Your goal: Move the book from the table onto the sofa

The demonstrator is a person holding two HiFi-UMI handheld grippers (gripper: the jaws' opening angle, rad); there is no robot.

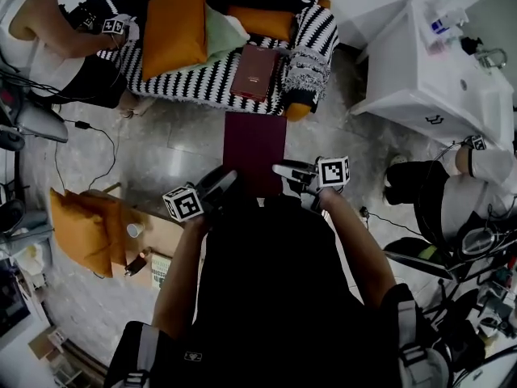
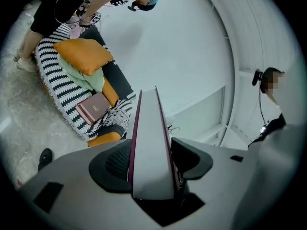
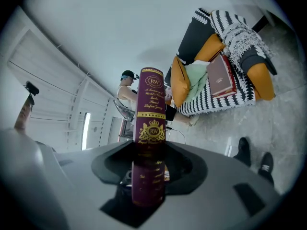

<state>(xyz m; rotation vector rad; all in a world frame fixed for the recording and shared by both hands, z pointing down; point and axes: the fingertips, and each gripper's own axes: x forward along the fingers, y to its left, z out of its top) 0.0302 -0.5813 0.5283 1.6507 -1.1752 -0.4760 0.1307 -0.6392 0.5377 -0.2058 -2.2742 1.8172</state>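
- Book (image 1: 254, 145), maroon, is in the air over the floor (image 1: 161, 156), short of the sofa (image 1: 190, 87) ahead.
- Left tongs (image 1: 223, 179) pinch its page edge and right tongs (image 1: 284, 170) pinch its spine. Each pair is closed on the book from opposite sides, and it lies flat between them.
- Step in hand, as I judge it: carry the book across to the seat and lay it down.
- Keep both grips even and the two hands at one height, so the book does not twist or slip out of one pair.
- A brown book (image 1: 254, 73) already lies on the striped seat, with an orange cushion (image 1: 174, 27) and a green cushion (image 1: 224, 32) to its left.
- The free striped patch just beside the brown book looks the likeliest spot. Setting it on top of that book would also do.
- Lower until the cover rests on the seat, then spread both tongs together. The seat looks soft, so letting go early may tip the book off the front edge.
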